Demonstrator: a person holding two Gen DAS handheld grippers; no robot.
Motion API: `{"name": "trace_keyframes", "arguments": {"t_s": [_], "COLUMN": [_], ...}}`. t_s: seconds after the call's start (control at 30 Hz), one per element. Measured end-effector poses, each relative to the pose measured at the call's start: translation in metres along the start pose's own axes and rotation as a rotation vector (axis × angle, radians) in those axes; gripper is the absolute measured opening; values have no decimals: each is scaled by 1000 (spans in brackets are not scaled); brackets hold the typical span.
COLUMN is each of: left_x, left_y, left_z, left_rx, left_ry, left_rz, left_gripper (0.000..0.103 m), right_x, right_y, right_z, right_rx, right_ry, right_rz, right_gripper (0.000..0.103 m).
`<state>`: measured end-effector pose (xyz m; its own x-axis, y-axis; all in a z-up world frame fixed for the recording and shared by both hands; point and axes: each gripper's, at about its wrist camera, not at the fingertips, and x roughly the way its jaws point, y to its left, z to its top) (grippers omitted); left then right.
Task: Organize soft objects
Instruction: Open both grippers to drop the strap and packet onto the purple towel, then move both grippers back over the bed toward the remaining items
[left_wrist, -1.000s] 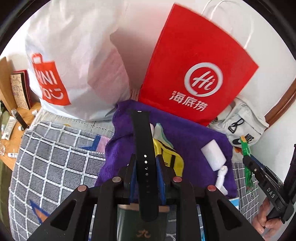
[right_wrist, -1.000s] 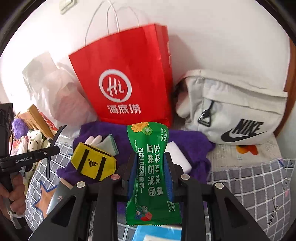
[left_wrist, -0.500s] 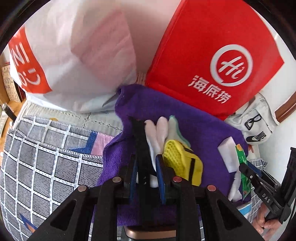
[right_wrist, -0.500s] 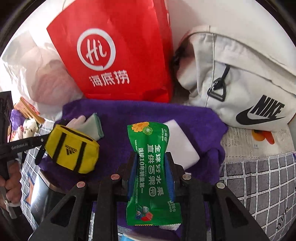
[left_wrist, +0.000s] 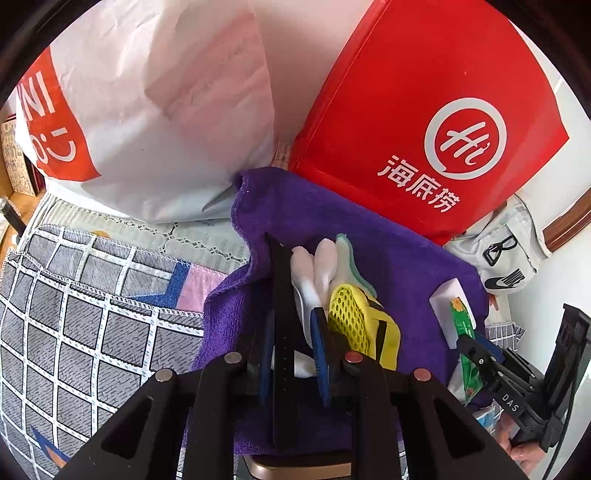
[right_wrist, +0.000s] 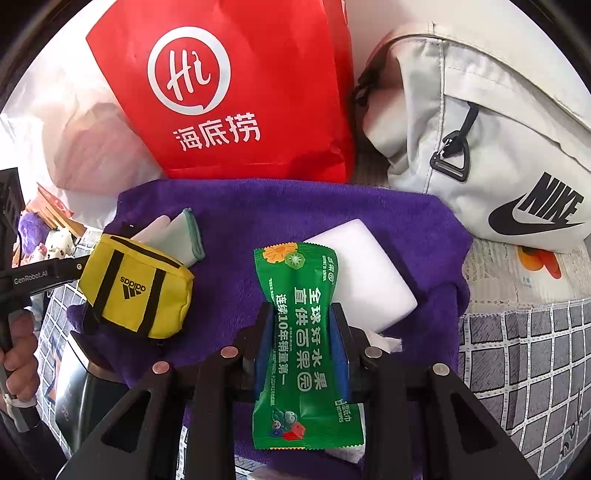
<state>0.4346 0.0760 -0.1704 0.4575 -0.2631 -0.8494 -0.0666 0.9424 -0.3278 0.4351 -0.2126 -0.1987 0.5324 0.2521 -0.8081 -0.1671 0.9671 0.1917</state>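
Observation:
A purple towel (left_wrist: 388, 236) (right_wrist: 295, 206) lies in front of the bags. On it are a yellow Adidas pouch (right_wrist: 136, 288) (left_wrist: 354, 321), a white glove with a green-edged cloth (left_wrist: 317, 266) (right_wrist: 177, 232) and a white foam block (right_wrist: 365, 273) (left_wrist: 447, 310). My left gripper (left_wrist: 293, 325) has its jaws apart around a black watch strap (left_wrist: 282, 332) that lies on the towel. My right gripper (right_wrist: 303, 317) is shut on a green wet-wipe packet (right_wrist: 303, 339), low over the towel beside the foam block.
A red paper bag (right_wrist: 236, 92) (left_wrist: 424, 122) and a white shopping bag (left_wrist: 147, 110) stand behind the towel. A grey Nike bag (right_wrist: 480, 147) lies at the right. A grey checked cloth (left_wrist: 74, 314) covers the surface. A dark box (right_wrist: 74, 387) sits under the towel's left edge.
Both grippers have moved forward and down over the towel. The left jaws have opened around the strap, which now rests on the towel. The right still holds the packet.

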Motion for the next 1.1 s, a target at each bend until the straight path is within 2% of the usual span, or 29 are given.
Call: {"name": "trace_keyframes", "arguments": {"t_s": [0.07,0.13,0.2,0.43,0.63,0.7,0.77,0.93,1.1], "left_x": [-2,-5,-8,-11,-28,-38,-46,-68,-94], "left_y": [2,5,7,0,-7,-11,-15,-15,-8], "left_z": [1,2,3,3,2,-2,-10,-31,-60], "left_rx": [-10,-16,-20,-14,8,14,30,58,56], "left_ry": [-2,-4,-7,0,-20,-38,-51,-65,-83], "left_rz": [2,3,3,11,46,47,44,39,16], "left_gripper": [19,19,19,19,27,30,39,40,40], "right_x": [0,-1,-5,-19,-45,-57,-75,-99,-116], "right_y": [-1,-2,-2,1,11,16,22,34,58], "right_z": [0,0,1,2,2,-1,-9,-32,-70], "right_rx": [5,12,15,0,-15,-26,-47,-69,-89], "right_ry": [1,-4,-19,-29,-73,-93,-136,-142,-127], "right_rz": [2,11,16,14,20,16,18,14,39], "right_gripper": [31,44,49,50,51,55,60,62,62]}}
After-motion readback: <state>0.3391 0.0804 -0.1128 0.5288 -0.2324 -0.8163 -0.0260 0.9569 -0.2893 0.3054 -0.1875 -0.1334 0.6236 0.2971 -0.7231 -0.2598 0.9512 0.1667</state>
